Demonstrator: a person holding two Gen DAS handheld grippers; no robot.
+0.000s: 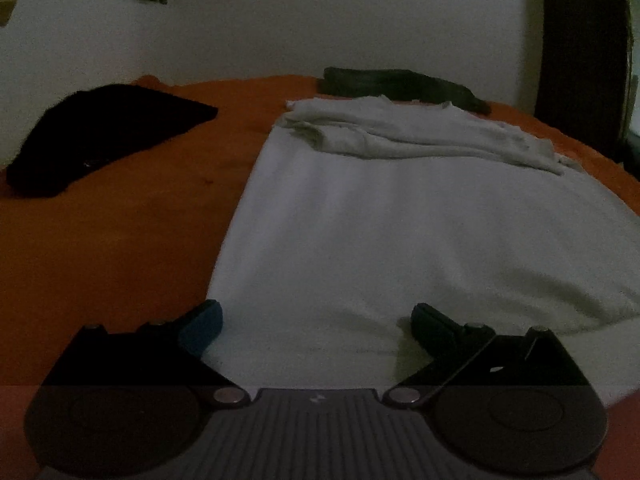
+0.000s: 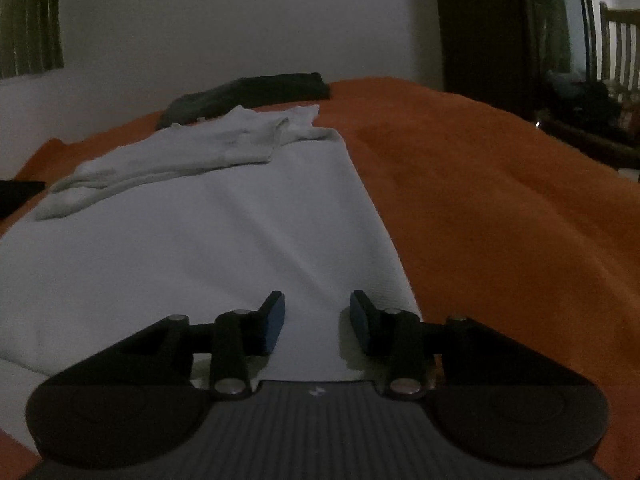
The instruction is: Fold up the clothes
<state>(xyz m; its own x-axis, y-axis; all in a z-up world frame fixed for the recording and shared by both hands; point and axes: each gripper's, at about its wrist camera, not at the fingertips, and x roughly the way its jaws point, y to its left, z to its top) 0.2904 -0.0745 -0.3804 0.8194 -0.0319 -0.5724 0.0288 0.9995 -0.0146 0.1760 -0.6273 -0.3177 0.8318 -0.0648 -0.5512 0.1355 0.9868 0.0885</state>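
So I'm hovering at the near hem of the white shirt (image 1: pixel 400 220), which is lying flat on the orange bed (image 1: pixel 120 220) with its sleeves already tucked in across the top. My left fingers (image 1: pixel 316 324) are gaping wide, my right fingers (image 2: pixel 317 320) are sitting narrower, and neither is gripping anything. I'm guessing the bottom-to-top fold is still waiting.

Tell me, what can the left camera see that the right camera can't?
Only the left camera shows the black clothing lying apart on the orange bedcover, and its wide-open left hand-held gripper.

Only the right camera shows the chair beside the bed, and the right hand-held gripper, open less wide.

Both show the white shirt, sleeves folded across its top, and dark clothing behind it.
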